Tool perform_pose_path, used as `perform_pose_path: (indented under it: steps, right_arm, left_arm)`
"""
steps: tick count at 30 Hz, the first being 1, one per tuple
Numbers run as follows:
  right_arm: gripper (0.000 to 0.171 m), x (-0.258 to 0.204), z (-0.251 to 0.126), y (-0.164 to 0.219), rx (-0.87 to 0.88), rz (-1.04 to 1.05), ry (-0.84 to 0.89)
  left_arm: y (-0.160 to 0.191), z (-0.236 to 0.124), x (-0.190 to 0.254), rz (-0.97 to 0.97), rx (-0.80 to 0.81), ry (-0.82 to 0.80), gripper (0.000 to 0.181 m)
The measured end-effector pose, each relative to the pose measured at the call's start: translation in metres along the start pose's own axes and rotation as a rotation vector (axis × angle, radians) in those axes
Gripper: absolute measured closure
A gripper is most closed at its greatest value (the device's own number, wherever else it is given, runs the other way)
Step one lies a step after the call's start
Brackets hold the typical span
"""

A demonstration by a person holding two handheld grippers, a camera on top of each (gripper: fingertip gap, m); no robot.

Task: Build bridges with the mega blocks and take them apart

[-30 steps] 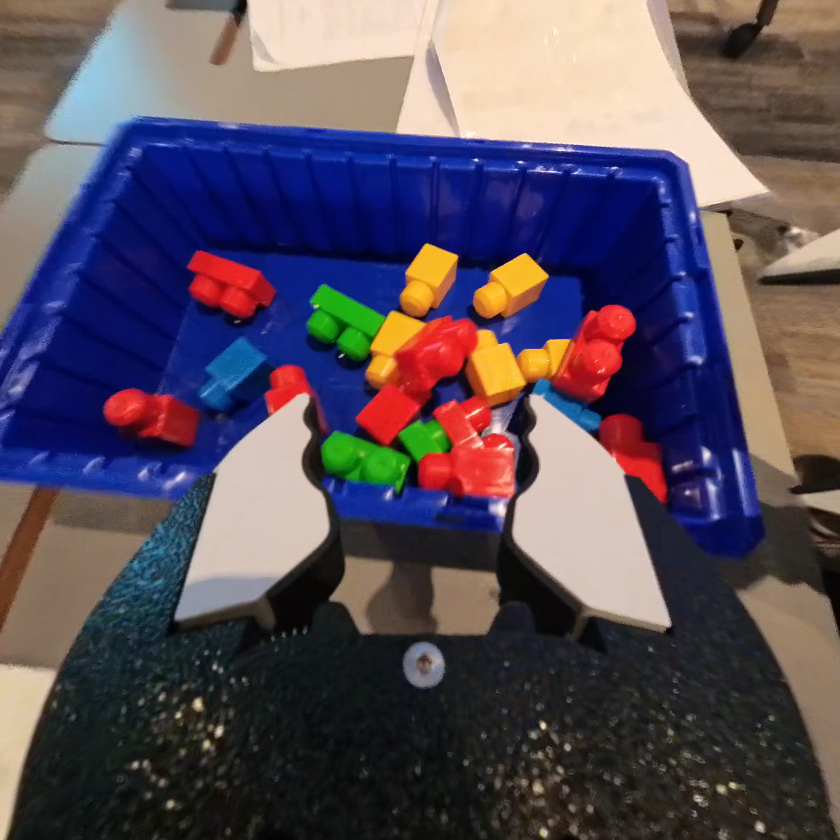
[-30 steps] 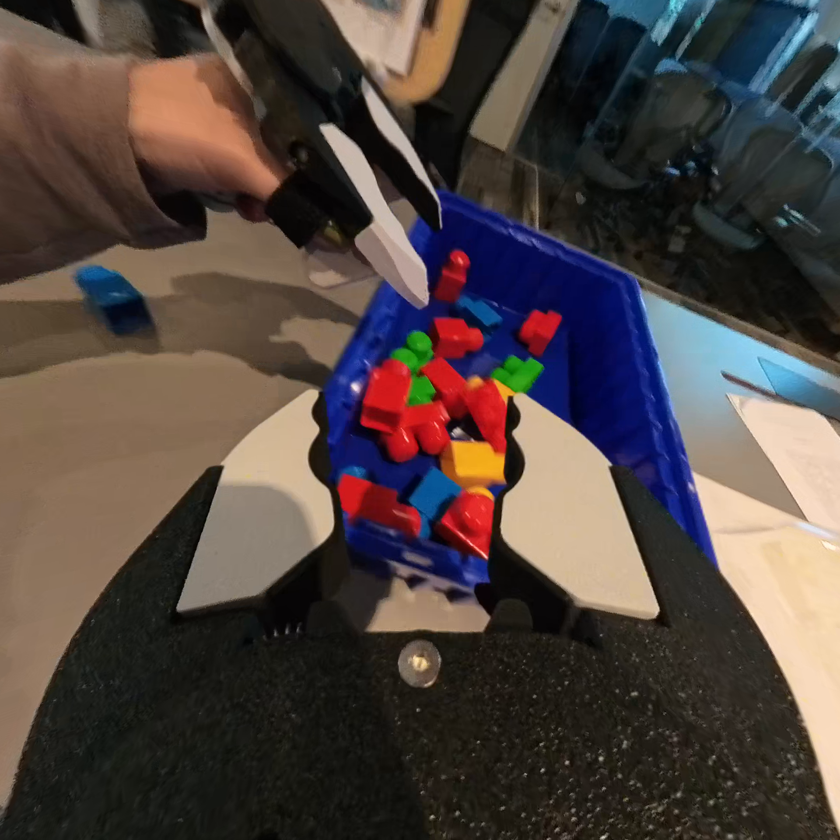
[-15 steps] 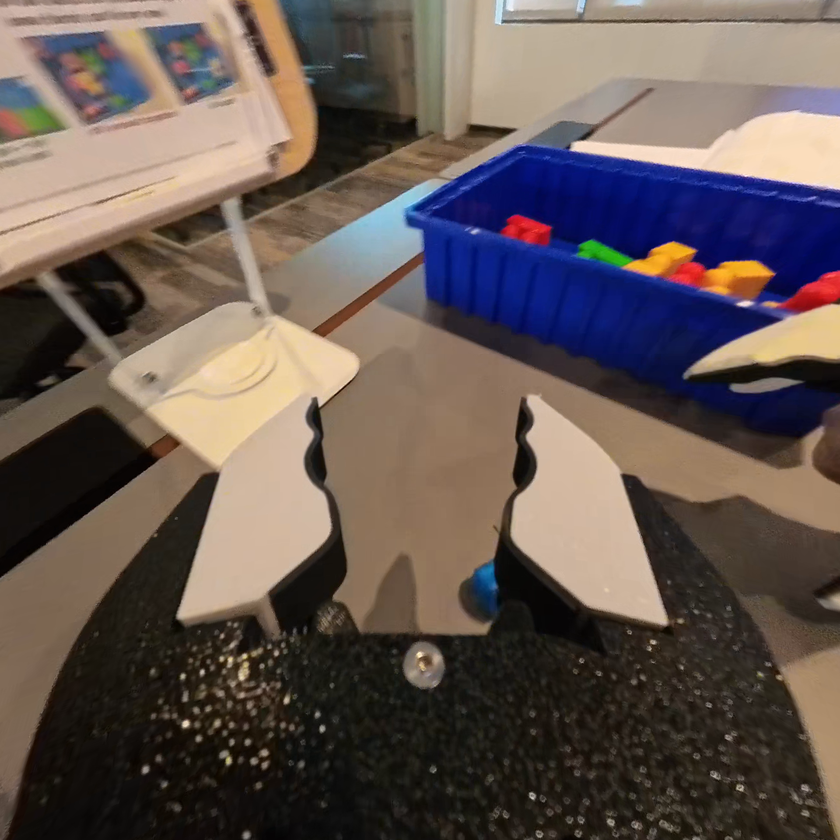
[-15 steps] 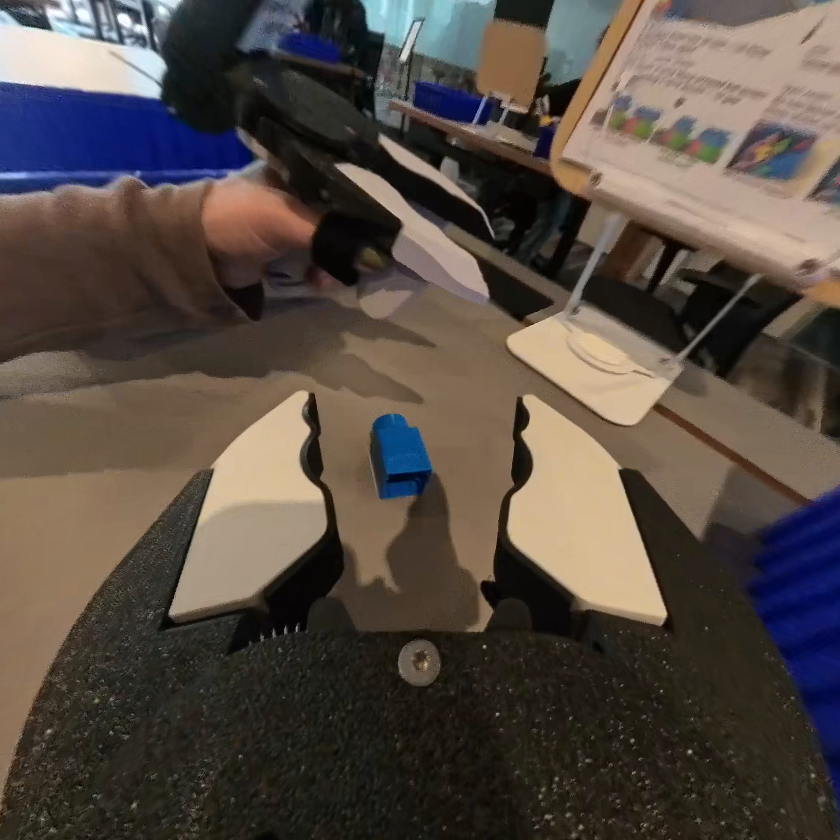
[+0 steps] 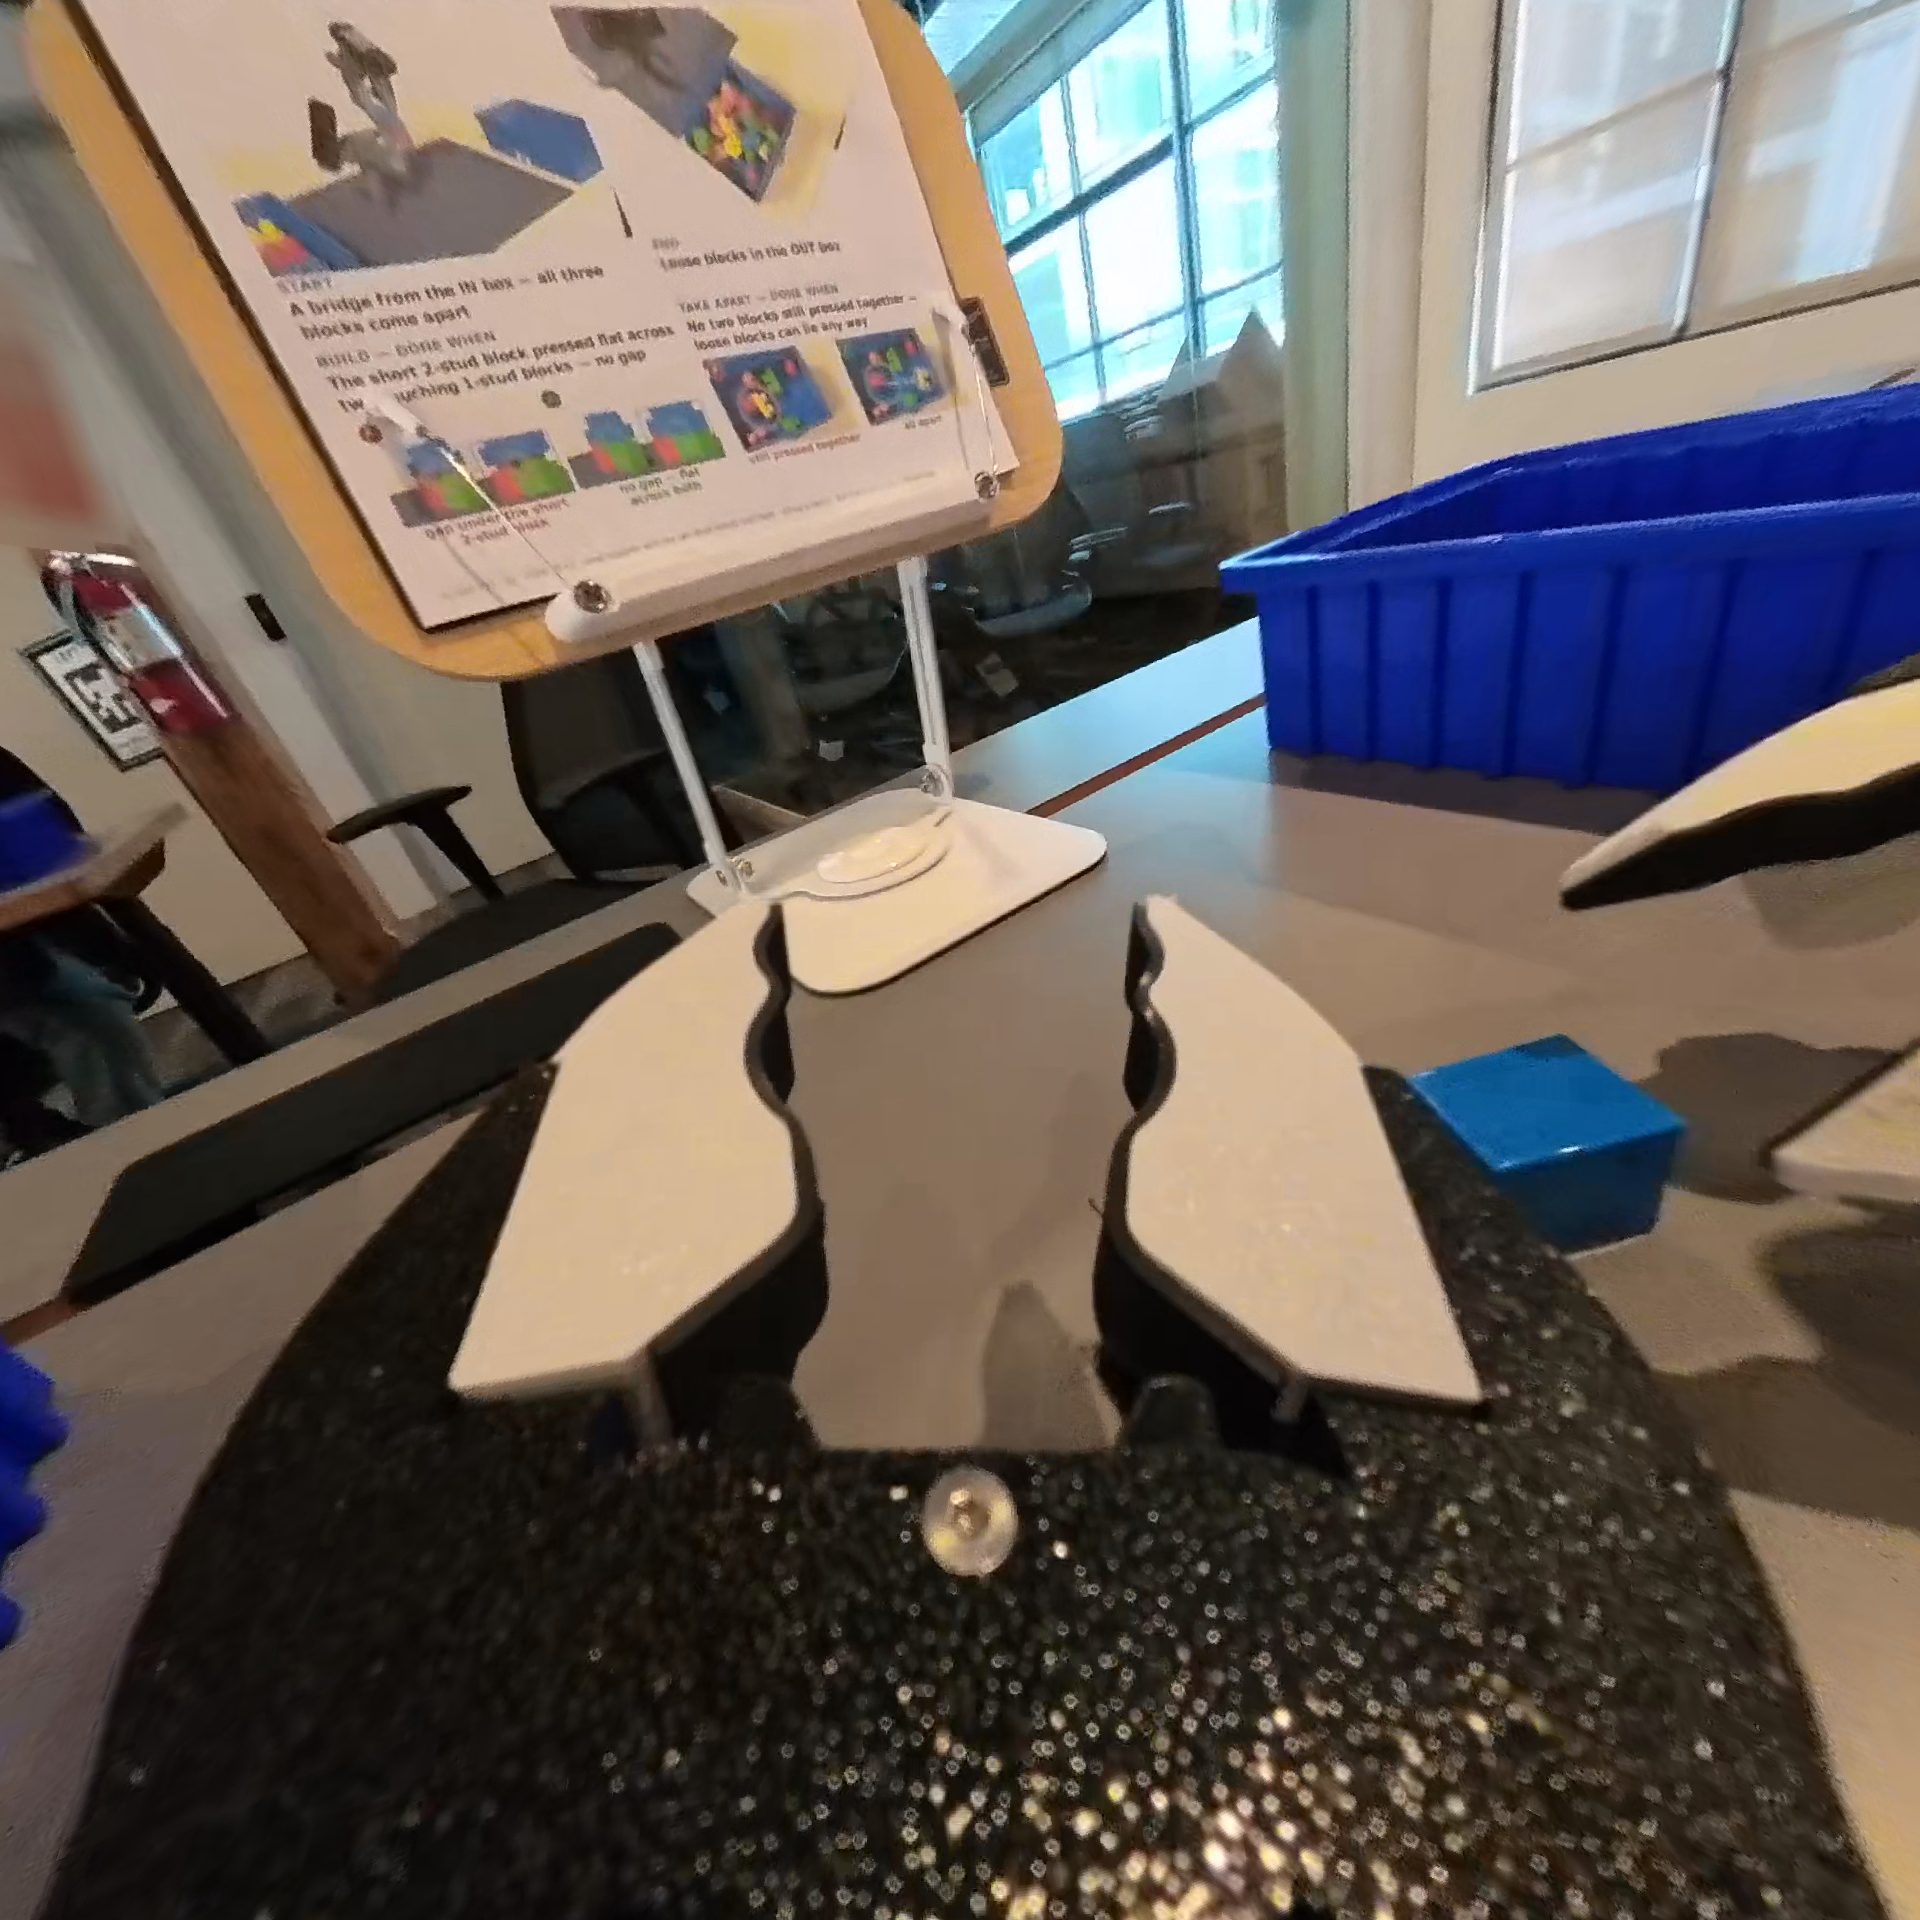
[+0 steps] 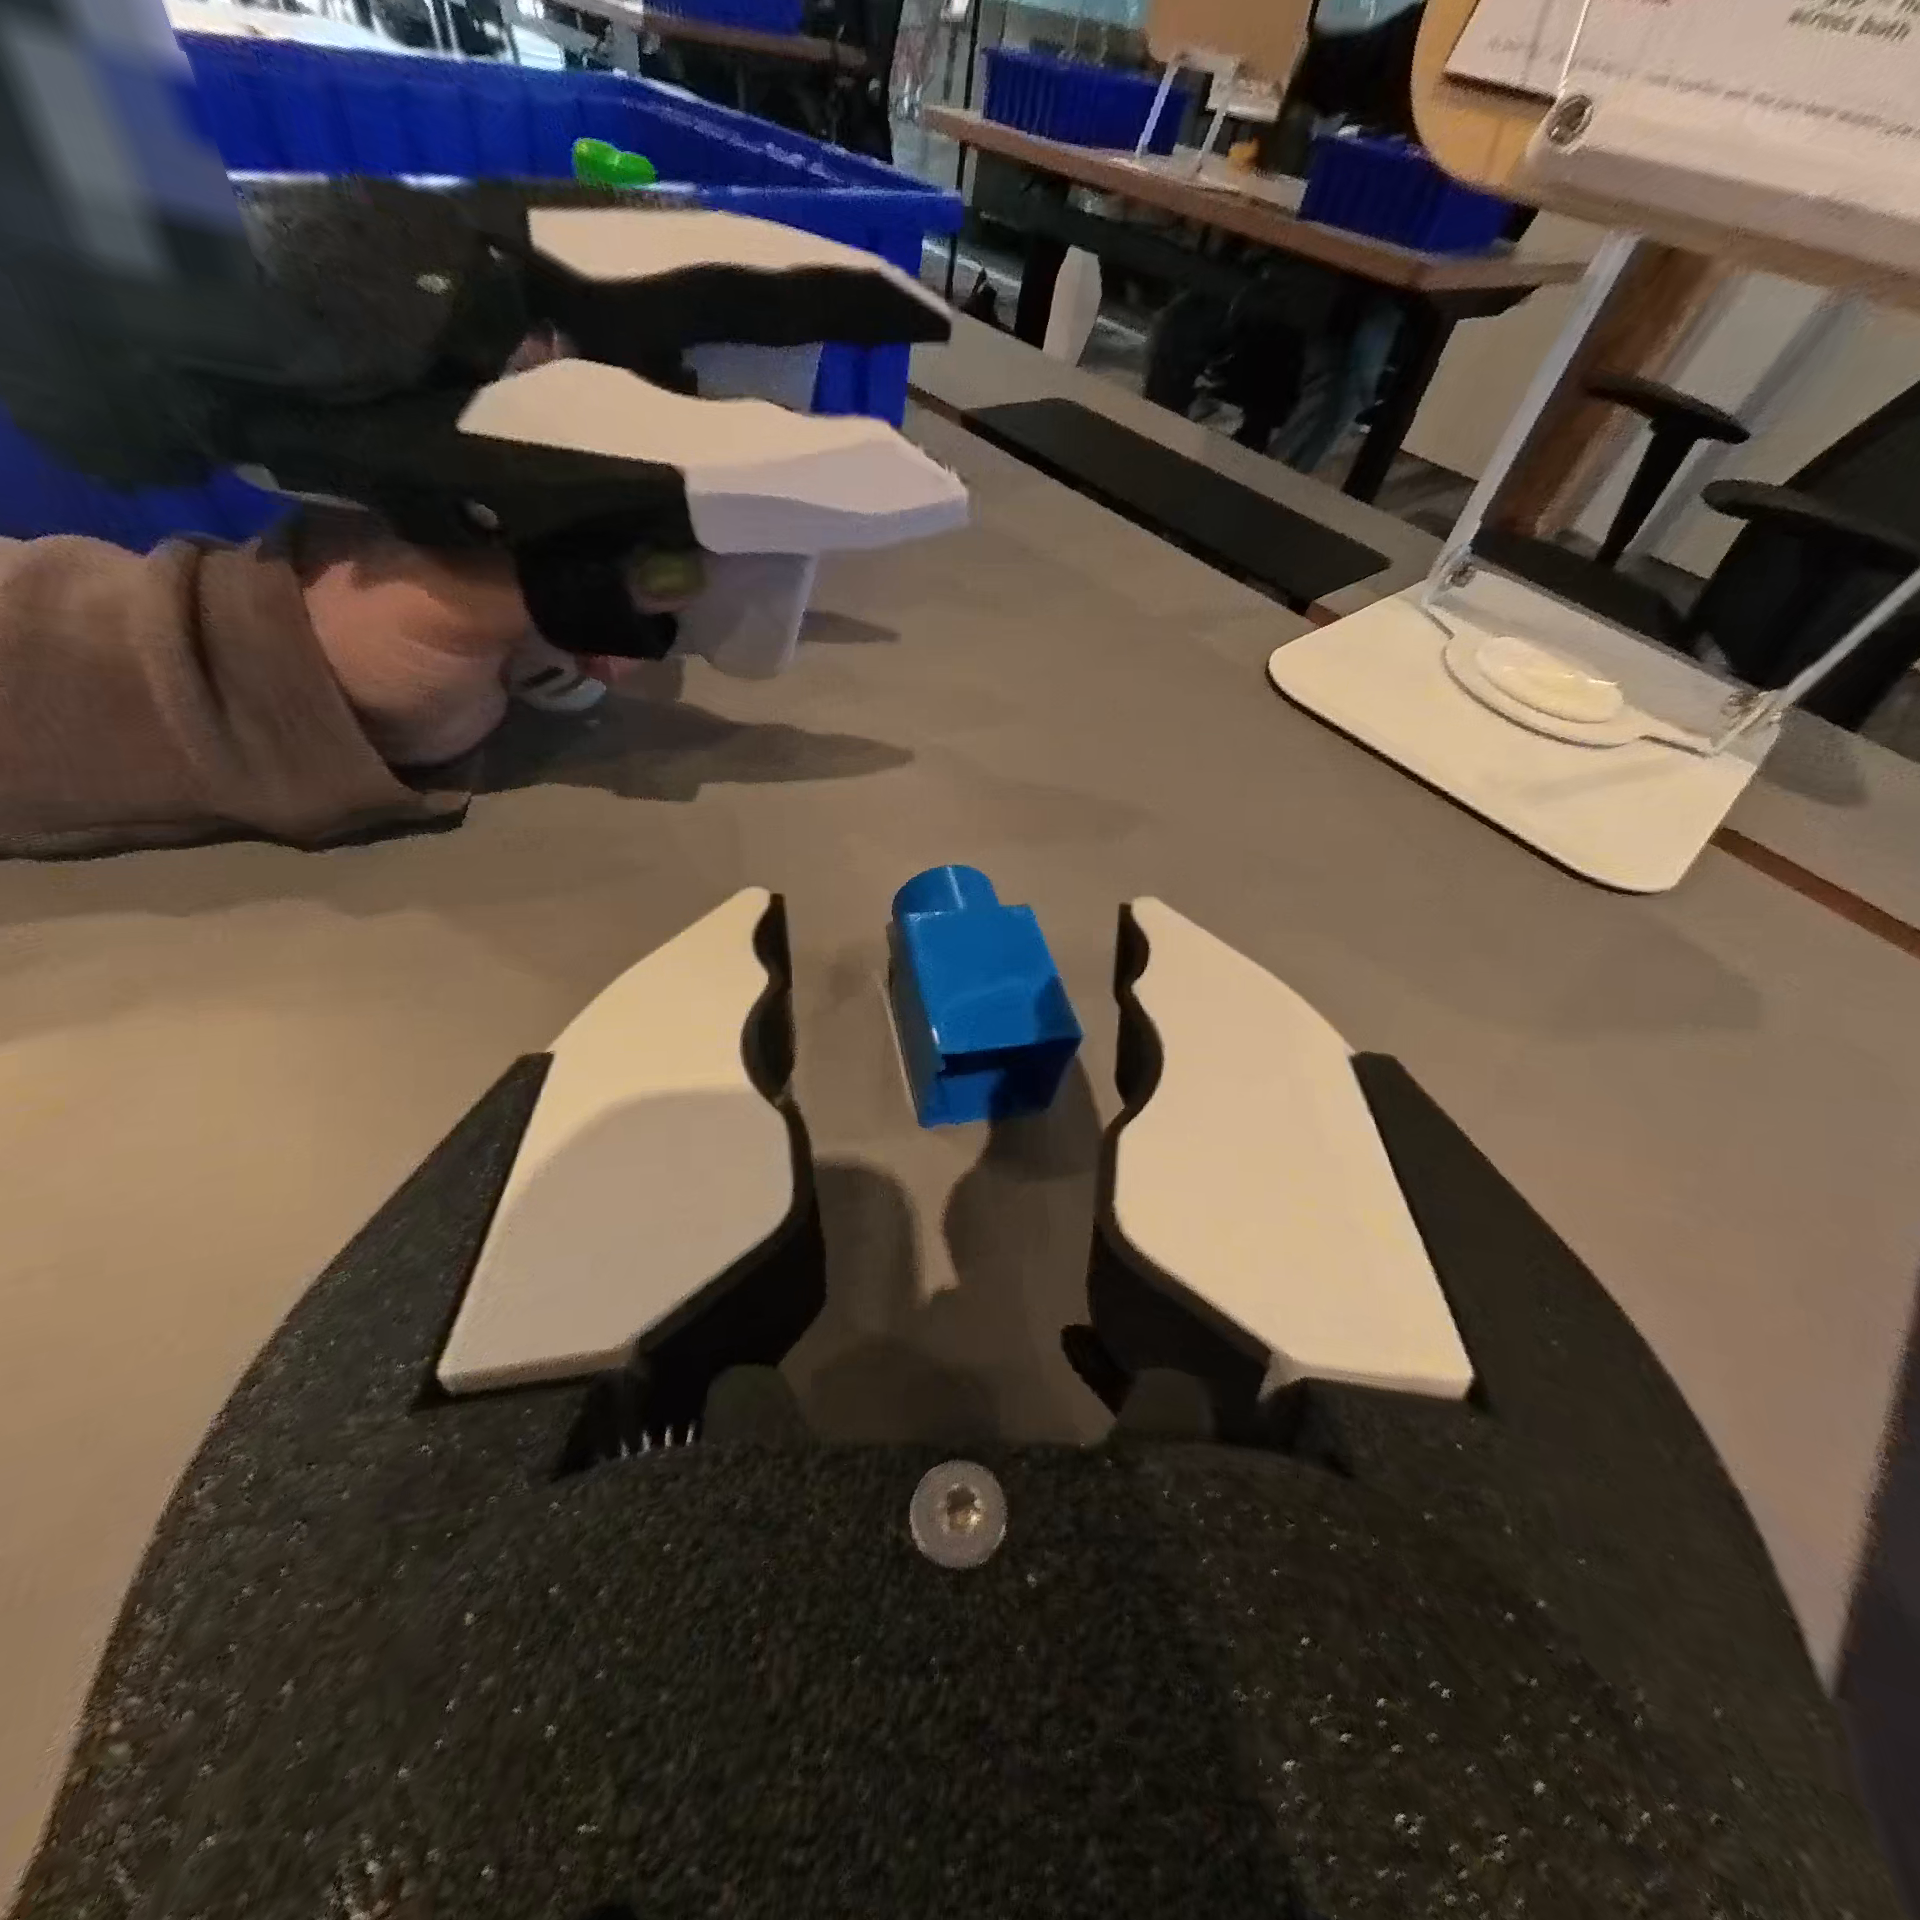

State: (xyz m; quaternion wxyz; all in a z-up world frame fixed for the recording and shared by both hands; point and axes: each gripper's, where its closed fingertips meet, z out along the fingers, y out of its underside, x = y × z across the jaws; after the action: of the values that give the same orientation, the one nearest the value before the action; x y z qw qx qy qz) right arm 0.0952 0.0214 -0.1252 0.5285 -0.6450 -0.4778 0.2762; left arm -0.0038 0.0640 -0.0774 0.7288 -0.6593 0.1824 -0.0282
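- Surface: a flat grey desk [image 6: 1247,831] with a matte top. A black rectangular pad [image 6: 1174,488] lies flat on it toward the far edge.
- Room: large paned windows [image 5: 1683,177] at the back in the left wrist view; other tables and dark office chairs [image 6: 1662,436] stand beyond the desk.
- One white-based stand with clear struts [image 5: 914,883] sits on the desk, carrying a printed instruction sheet on a tan rounded board [image 5: 582,301].
- Two blue ribbed plastic bins show: one [image 5: 1600,623] on the right in the left wrist view, one [image 6: 582,114] behind the left gripper in the right wrist view; whether they are the same bin cannot be told. A green block [image 6: 613,161] shows above the rim of the latter.
- One small blue single-stud plastic block [image 6: 977,1008] lies on its side on the desk, stud pointing away, between the fingers of the right gripper [image 6: 951,935], touching neither.
- Right gripper: low over the desk, fingers released and spread wide.
- Left gripper [image 5: 956,935]: fingers parted, nothing between them, aimed at the stand; the block [image 5: 1548,1132] is just to its right.
- A hand [image 6: 416,644] in a tan sleeve [image 6: 156,707] holds the left gripper [image 6: 940,405] level, wrist near the desk.
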Motion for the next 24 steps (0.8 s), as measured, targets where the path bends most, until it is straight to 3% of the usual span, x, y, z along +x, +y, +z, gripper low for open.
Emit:
perform_pose_path:
  steps: [9, 10, 12, 15, 18, 21, 24]
  right_arm:
    - [0.106, 0.001, 0.023, 0.033, -0.272, 0.021, -0.018]
    - [0.109, 0.001, 0.024, 0.036, -0.294, 0.020, -0.017]
    - [0.134, 0.000, 0.026, 0.038, -0.315, 0.003, -0.017]
    - [0.135, 0.002, 0.018, 0.025, -0.239, -0.044, 0.041]
    - [0.135, 0.025, -0.024, -0.017, -0.139, -0.069, 0.236]
    - [0.135, 0.065, -0.101, -0.054, -0.019, -0.022, 0.536]
    - [0.135, 0.111, -0.176, -0.052, -0.084, 0.033, 0.764]
  left_arm:
    - [0.006, 0.002, 0.001, -0.067, -0.022, 0.037, 0.122]
    - [0.006, 0.002, 0.002, -0.063, -0.022, 0.043, 0.123]
    - [0.005, 0.001, 0.003, -0.052, -0.018, 0.047, 0.124]
    - [0.005, 0.000, 0.004, -0.038, -0.014, 0.040, 0.124]
    - [0.002, -0.004, 0.003, -0.038, -0.001, 0.030, 0.124]
    - [0.001, -0.011, 0.001, -0.046, 0.002, 0.017, 0.125]
    - [0.000, -0.024, 0.004, -0.055, 0.003, 0.016, 0.126]
